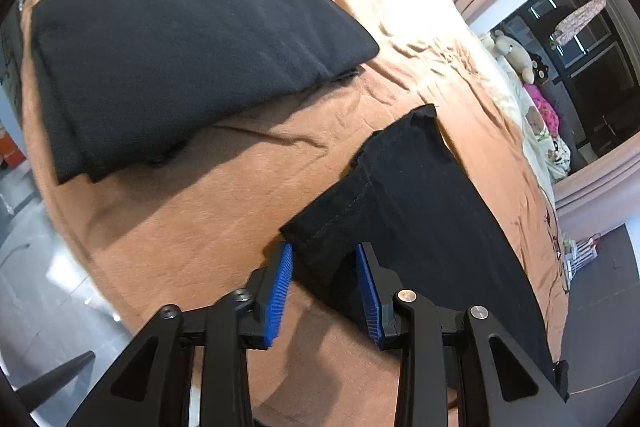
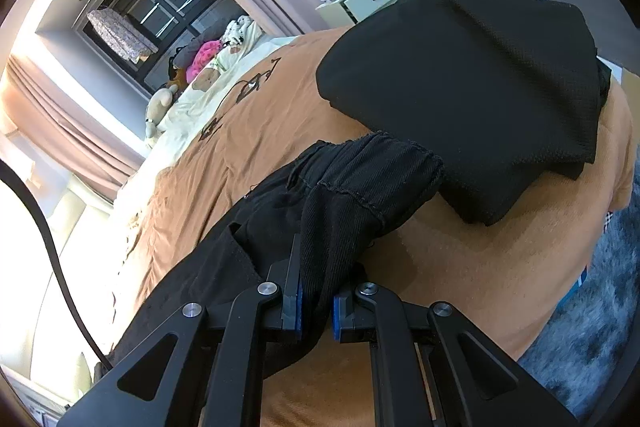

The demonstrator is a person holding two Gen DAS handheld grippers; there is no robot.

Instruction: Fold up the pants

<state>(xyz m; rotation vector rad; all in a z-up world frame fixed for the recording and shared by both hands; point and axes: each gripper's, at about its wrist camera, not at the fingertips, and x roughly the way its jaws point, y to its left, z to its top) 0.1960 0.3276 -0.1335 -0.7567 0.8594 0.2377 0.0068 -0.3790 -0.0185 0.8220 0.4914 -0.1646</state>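
- The pants point(image 1: 404, 195) lie on the bed point(image 1: 192, 227), stretched along its near edge, and they are not folded into a packet yet
- In the left wrist view the hem end of a leg lies between the blue pads point(image 1: 282, 291) of the left gripper point(image 1: 326, 289); the jaws stand apart around the cloth and do not press on it, so this end is released
- In the right wrist view the right gripper point(image 2: 316, 301) is clenched on a bunch of the ribbed waist part of the pants point(image 2: 360, 195); the cloth goes up from the jaws in a thick fold
- A pile point(image 1: 180, 59) of black folded clothes lies further on the bed, apart from the hem end; in the right view the waist part reaches just beside this pile point(image 2: 480, 87), and I cannot tell if they touch
- My judgement: the task is at an early or middle stage. The legs seem to lie one on the other, but this is not sure because the cloth is all black
- What is left, I think: to bring one end over the other, to smooth the fold, and perhaps to put the packet with the pile
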